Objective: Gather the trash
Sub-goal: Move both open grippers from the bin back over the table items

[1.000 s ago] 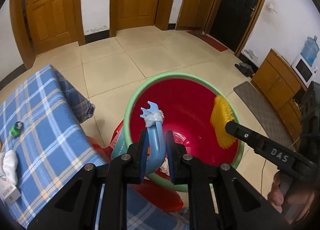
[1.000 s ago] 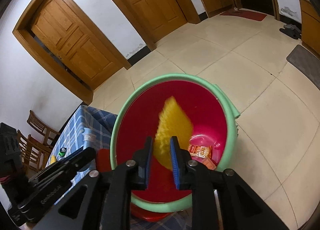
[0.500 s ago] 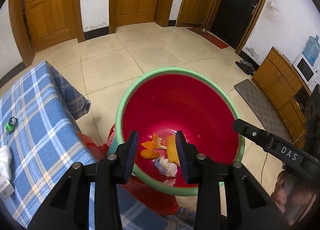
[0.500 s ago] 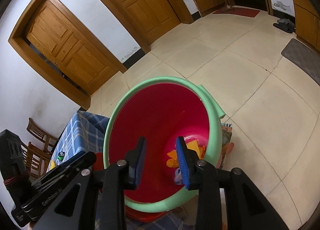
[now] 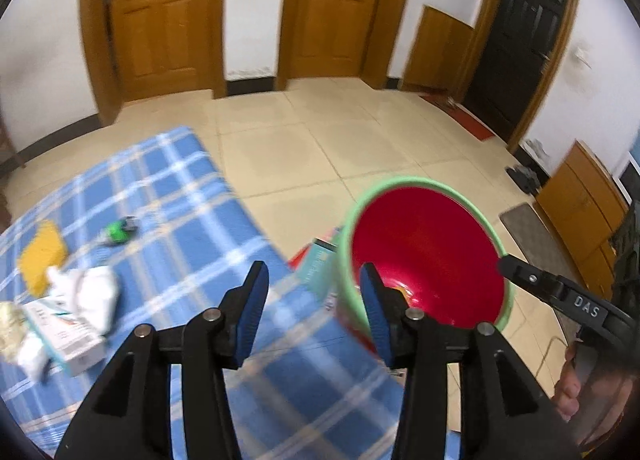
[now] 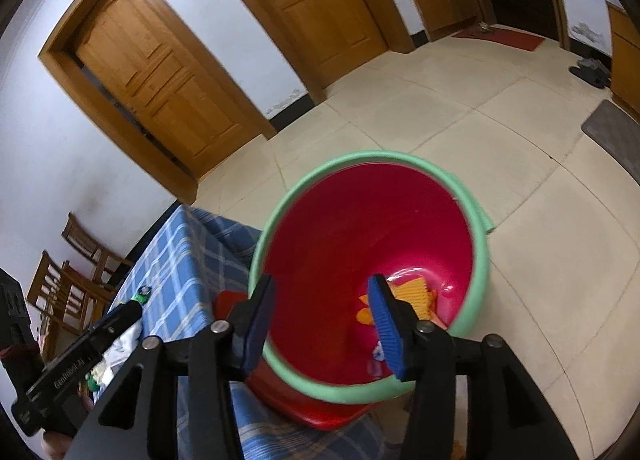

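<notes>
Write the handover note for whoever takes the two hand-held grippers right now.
Left hand-held gripper: open, empty, jaws just opening, over the checked tablecloth.
Right hand-held gripper: open, empty, jaws just opening, over the red bucket.
Done: yellow and orange trash lies in the bucket.
Left: yellow sponge, white tissue, small box and green cap on the cloth.
</notes>
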`<state>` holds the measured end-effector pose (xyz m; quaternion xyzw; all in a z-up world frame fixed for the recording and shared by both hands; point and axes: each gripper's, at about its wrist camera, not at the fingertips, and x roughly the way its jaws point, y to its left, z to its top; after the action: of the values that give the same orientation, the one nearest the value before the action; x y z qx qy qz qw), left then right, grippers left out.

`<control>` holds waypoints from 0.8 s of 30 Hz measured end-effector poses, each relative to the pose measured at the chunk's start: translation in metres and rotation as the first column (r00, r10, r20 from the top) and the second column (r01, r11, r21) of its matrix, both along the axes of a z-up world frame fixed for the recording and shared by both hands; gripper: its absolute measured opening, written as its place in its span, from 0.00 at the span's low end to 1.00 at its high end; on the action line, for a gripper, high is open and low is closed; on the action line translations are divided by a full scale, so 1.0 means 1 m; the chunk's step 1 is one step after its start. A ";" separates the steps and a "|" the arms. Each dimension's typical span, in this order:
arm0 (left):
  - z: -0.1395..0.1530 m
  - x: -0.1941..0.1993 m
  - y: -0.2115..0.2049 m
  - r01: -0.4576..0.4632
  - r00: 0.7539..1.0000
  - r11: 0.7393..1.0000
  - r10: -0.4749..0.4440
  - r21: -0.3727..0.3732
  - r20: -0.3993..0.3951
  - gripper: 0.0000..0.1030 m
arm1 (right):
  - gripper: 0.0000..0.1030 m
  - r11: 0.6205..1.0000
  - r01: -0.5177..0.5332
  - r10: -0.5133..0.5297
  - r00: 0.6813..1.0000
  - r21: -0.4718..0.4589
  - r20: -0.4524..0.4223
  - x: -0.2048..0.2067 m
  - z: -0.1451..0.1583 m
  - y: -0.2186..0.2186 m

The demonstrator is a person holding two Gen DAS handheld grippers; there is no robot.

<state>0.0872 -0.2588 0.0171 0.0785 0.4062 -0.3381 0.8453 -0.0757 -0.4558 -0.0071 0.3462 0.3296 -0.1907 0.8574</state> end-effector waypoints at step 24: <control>0.015 0.060 0.218 -0.425 0.904 0.905 0.425 0.003 0.049 0.55 | 0.60 0.948 -0.311 0.309 0.950 -0.075 -0.037 0.084 0.036 0.138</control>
<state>0.1468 -0.0405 0.0318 0.0018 0.3957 -0.1412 0.9075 0.0079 -0.3175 0.0286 0.2532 0.3825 -0.0710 0.8857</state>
